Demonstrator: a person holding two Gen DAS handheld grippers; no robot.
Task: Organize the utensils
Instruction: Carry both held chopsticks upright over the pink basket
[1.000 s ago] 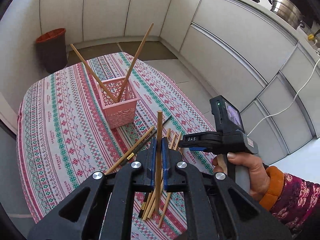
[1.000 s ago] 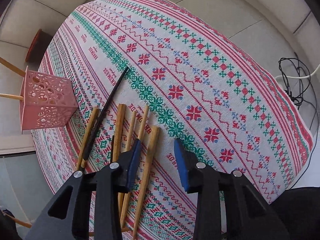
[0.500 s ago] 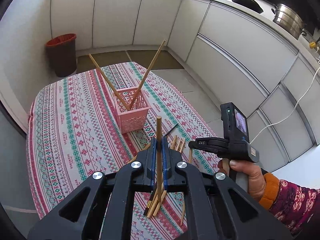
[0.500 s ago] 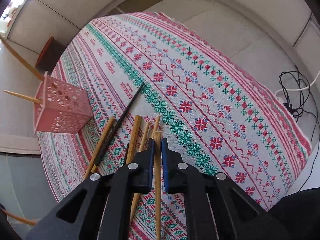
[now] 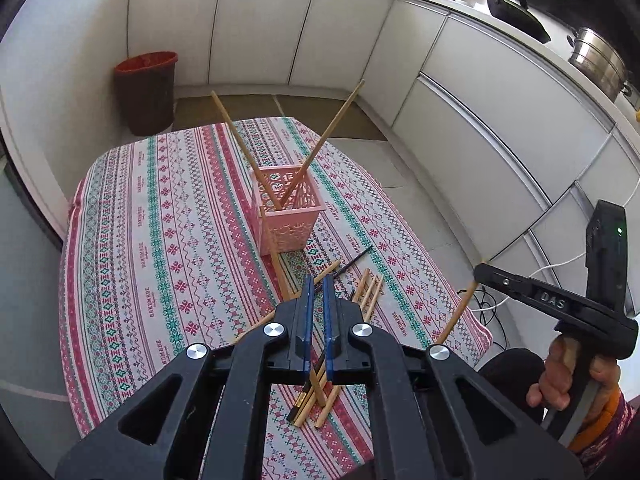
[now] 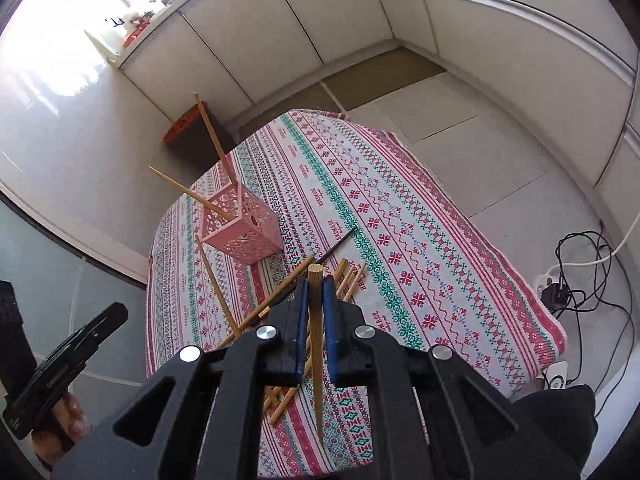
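Perforated pink basket [image 5: 289, 216], round wooden chopstick [image 6: 316, 344]

left tongs [image 5: 316, 308]: shut, angled down | right tongs [image 6: 316, 304]: shut (gripping), raised, angled down

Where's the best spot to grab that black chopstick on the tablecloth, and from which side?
Take the black chopstick by its far end, beside the pink basket: it lies clear there, while its near half crosses the wooden chopsticks. Come from above, jaws across it.

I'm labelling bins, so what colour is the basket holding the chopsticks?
Pink, with a cut-out lattice pattern; the basket shows best in the left wrist view.
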